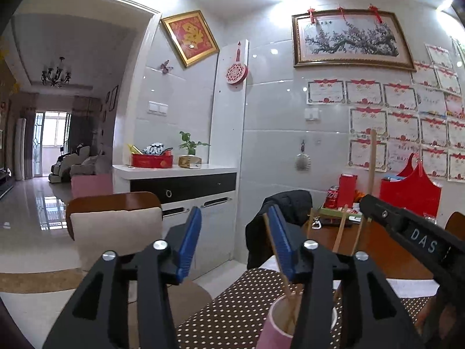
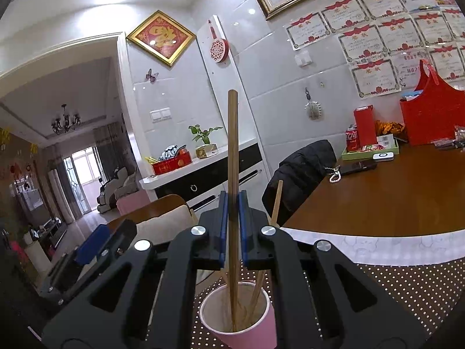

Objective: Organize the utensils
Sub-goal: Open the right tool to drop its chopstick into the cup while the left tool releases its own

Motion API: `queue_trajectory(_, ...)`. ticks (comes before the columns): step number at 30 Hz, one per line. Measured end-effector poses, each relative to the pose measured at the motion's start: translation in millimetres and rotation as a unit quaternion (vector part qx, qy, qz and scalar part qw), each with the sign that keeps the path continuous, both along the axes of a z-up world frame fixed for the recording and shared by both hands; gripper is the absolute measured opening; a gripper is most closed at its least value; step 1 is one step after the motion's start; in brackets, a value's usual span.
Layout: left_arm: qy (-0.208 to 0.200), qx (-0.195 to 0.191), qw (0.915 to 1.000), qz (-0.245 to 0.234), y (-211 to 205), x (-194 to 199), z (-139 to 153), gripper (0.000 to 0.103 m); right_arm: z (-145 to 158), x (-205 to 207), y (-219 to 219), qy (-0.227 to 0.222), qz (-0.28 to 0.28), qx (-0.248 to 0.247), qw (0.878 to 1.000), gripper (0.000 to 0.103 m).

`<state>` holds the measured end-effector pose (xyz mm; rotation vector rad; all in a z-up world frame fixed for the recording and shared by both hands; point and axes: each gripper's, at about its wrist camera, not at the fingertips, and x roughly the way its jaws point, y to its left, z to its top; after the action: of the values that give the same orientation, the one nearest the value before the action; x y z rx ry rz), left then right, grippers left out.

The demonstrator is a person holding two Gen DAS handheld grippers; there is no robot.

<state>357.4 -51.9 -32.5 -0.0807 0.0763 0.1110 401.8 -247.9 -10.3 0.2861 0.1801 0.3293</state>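
A pink paper cup (image 2: 241,317) stands on a dotted brown placemat (image 2: 407,290) and holds several wooden chopsticks. My right gripper (image 2: 233,226) is right above the cup and shut on one upright chopstick (image 2: 232,145), whose lower end is inside the cup. The cup (image 1: 279,325) shows at the bottom of the left wrist view, under my left gripper (image 1: 235,241), which is open and empty beside it. Another chopstick (image 1: 276,253) leans past the left gripper's right finger. The right gripper's body (image 1: 412,232) crosses the right side of that view.
A brown wooden table (image 2: 392,192) carries a green tray (image 2: 369,151) with a cola can and a red box, a red basket (image 2: 433,116), a phone and keys. A chair with a black jacket (image 2: 302,174) and a cushioned chair (image 1: 116,226) stand at the table. A white cabinet (image 1: 180,186) stands behind.
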Motion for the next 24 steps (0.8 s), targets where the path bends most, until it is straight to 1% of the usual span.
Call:
queue_trajectory(7, 0.016, -0.002, 0.9996, 0.022, 13.6, -5.1, 4.1, 0.049, 2.5, -2.5, 11.5, 0.007, -0.003, -0.023, 1.0, 0.009)
queue_trajectory(8, 0.017, -0.004, 0.9996, 0.023, 14.9, -5.2, 5.2, 0.05, 2.7, -2.7, 12.9, 0.008, -0.005, -0.027, 1.0, 0.012)
queue_trajectory(9, 0.019, -0.007, 0.9995, 0.025, 17.4, -5.9, 6.8, 0.05, 2.9, -2.8, 13.6, 0.009, -0.008, -0.029, 0.999, 0.021)
queue_trajectory(10, 0.019, -0.008, 0.9994, 0.027, 19.6, -7.1, 7.5, 0.05, 3.1, -2.2, 13.2, 0.009, -0.011, -0.029, 0.999, 0.027)
queue_trajectory(11, 0.02, -0.009, 0.9993, 0.03, 21.5, -8.4, 8.4, 0.05, 2.8, -3.2, 12.9, 0.009, -0.014, -0.028, 0.999, 0.043)
queue_trajectory(12, 0.02, -0.009, 0.9993, 0.032, 23.1, -8.9, 9.6, 0.05, 2.7, -4.0, 12.5, 0.008, -0.018, -0.027, 0.999, 0.047)
queue_trajectory(21, 0.025, -0.013, 0.9986, 0.045, 41.7, -25.1, 19.3, 0.05, 10.2, -11.8, 14.1, -0.004, -0.036, -0.041, 0.999, 0.047)
queue_trajectory(24, 0.021, -0.009, 0.9983, 0.053, 49.4, -35.5, 23.1, 0.05, 11.0, -19.2, 13.9, -0.003, -0.036, -0.036, 0.999, 0.047)
